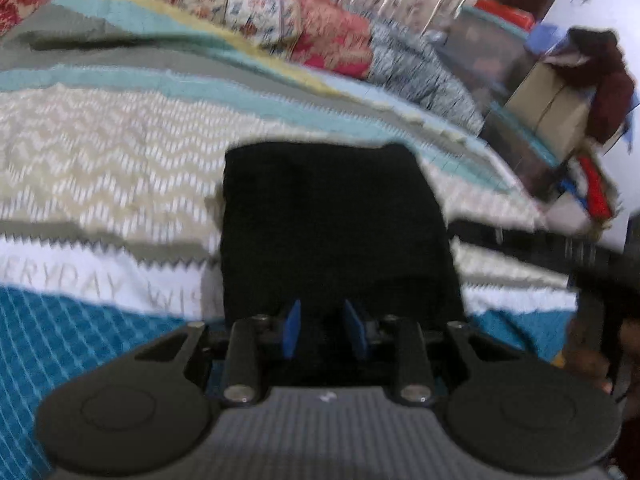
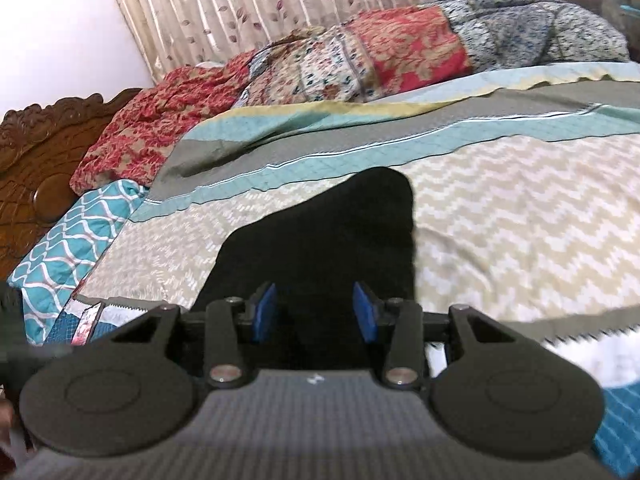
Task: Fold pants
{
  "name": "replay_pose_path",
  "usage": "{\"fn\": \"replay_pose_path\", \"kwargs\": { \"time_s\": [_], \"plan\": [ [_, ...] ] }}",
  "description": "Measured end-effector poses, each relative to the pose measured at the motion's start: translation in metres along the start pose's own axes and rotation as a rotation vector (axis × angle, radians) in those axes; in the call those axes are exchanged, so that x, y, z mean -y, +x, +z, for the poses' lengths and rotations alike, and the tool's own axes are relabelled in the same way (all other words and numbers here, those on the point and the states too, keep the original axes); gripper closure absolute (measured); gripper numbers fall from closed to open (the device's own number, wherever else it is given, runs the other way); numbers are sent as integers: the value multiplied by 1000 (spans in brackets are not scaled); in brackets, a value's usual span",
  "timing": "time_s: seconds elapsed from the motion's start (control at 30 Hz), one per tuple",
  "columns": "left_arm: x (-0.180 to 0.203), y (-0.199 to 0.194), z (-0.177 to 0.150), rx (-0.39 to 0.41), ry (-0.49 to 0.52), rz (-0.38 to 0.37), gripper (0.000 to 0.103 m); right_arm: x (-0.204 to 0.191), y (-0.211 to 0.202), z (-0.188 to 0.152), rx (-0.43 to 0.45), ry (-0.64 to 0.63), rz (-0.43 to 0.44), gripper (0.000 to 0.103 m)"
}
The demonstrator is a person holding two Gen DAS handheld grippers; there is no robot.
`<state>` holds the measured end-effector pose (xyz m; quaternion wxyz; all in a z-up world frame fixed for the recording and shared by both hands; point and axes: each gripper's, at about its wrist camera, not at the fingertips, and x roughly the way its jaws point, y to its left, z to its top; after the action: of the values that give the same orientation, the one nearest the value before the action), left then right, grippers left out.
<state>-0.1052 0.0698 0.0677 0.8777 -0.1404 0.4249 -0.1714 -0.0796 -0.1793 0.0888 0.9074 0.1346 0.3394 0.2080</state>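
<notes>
Pants (image 1: 336, 232), black and folded into a compact block, are seen in the left wrist view lying on the bedspread (image 1: 100, 168), on its cream zigzag band and reaching down toward the white band with lettering. The left gripper (image 1: 323, 330) is held at the near edge of the pants. Its blue pads (image 1: 291, 330) are set apart, with dark cloth visible in the gap between them; whether the cloth is touched by the pads cannot be told. A patchwork quilt (image 1: 328, 36) is bunched along the far edge of the bed. A cardboard box (image 1: 552, 108) with a dark red garment (image 1: 604, 80) draped over it is noted beyond the far right corner of the bed. This view is blurred.

In the right wrist view the pants (image 2: 344, 236) are seen as a dark shape narrowing to a rounded end toward the far side, lying on the cream zigzag band of the bedspread (image 2: 520, 216). The right gripper (image 2: 316, 312) is positioned at the near end of the pants. Its blue pads (image 2: 265, 312) are spread wide, and nothing is clamped between them; the dark cloth is seen beyond and below the gap. The patchwork quilt (image 2: 360, 60) is heaped along the far edge of the bed, in front of a patterned curtain (image 2: 260, 4). A carved wooden headboard (image 2: 36, 160) is recorded at the left end of the bed, with a teal patterned pillow (image 2: 72, 240) just beside it.
</notes>
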Motion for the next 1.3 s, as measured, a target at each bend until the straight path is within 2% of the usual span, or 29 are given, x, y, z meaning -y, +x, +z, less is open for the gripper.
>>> {"fn": "replay_pose_path", "kwargs": {
  "time_s": [0.1, 0.23, 0.37, 0.4, 0.43, 0.47, 0.6, 0.93, 1.1, 1.17, 1.23, 1.3],
  "plan": [
    [-1, 10, -6, -14, -5, 39, 79, 3, 25, 1, -44, 44, -19, 58],
    [-4, 10, -3, -22, -14, 41, 79, 6, 38, -1, -72, 71, -43, 58],
    [-5, 1, 5, -29, -21, 43, 74, 6, 27, 0, -62, 74, -39, 57],
    [-7, -3, 8, -31, -28, 54, 70, 8, 21, 1, -51, 80, -43, 56],
    [-7, -6, 11, -37, -38, 72, 60, 11, 15, 1, -37, 87, -46, 56],
    [-8, -8, 14, -43, -47, 91, 57, 12, 10, 0, -27, 95, -45, 56],
    [-10, -18, 21, -52, -61, 194, 57, 23, -11, -9, -6, 145, -48, 49],
    [-20, -18, 15, -79, -104, 297, 51, 45, -31, -26, -48, 279, -12, 43],
    [-27, -18, 12, -86, -118, 329, 48, 58, -27, -33, -80, 356, -30, 41],
    [-28, -17, 11, -85, -116, 344, 46, 65, -21, -39, -120, 413, -57, 37],
    [-30, -17, 10, -83, -114, 362, 45, 81, -14, -49, -171, 524, -94, 33],
    [-33, -16, 8, -84, -114, 384, 45, 101, -17, -62, -151, 677, -56, 33]
  ]
}}
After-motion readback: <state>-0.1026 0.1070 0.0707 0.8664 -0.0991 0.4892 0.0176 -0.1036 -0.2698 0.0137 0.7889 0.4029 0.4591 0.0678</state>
